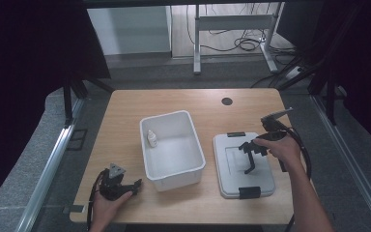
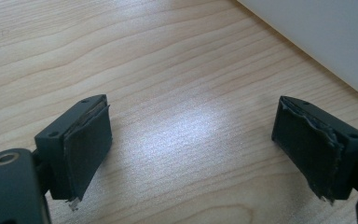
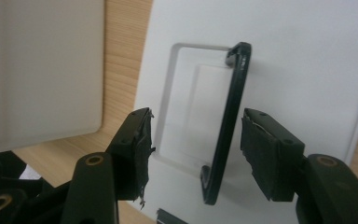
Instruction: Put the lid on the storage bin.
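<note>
Under the right gripper, a grey lid lies flat on the wooden table
Left of that gripper stands the white bin, a small dropper bottle inside it; the lid's raised black handle sits between the right gripper's parted jaws, untouched by either pad; the left gripper, resting by the bin's near corner, gapes wide over bare wood

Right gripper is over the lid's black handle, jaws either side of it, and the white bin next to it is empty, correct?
Not quite: the white bin is not empty. The high view shows a small white bottle standing inside it by its left wall. The rest holds: the right gripper has its jaws on either side of the lid's raised black handle.
</note>
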Available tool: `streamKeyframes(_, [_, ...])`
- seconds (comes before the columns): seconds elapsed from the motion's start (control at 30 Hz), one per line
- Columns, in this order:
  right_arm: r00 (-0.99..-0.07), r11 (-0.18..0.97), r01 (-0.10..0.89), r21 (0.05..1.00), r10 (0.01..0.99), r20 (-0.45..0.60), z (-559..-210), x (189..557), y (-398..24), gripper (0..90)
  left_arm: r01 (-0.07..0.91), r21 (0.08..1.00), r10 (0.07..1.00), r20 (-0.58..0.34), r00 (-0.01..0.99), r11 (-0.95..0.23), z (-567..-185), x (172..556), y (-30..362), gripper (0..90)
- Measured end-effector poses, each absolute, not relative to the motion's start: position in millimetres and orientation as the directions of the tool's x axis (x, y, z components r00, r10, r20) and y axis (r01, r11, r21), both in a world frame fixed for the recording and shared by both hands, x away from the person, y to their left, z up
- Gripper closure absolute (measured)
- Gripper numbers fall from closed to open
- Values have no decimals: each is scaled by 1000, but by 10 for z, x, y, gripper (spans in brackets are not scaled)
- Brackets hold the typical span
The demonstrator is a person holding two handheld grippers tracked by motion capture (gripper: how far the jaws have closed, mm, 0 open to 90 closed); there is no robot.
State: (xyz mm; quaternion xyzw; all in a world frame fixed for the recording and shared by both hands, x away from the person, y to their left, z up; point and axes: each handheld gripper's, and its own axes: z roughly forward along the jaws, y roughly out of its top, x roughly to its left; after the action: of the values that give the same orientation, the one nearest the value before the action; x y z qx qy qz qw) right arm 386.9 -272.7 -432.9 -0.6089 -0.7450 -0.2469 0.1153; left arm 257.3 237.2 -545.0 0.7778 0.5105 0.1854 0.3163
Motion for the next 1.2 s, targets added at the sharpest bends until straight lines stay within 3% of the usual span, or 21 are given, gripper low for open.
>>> streamKeyframes(0.93, [-139, 106, 989, 98, 892, 431, -4614, 3979, -2711, 825, 676, 682, 911, -35, 410, -279, -5451, 2574, 2373, 118])
streamKeyframes(1.2, [-111, 78, 993, 91, 890, 441, -4611, 3971, -2710, 843, 676, 682, 911, -34, 410, -279, -5451, 2574, 2373, 118])
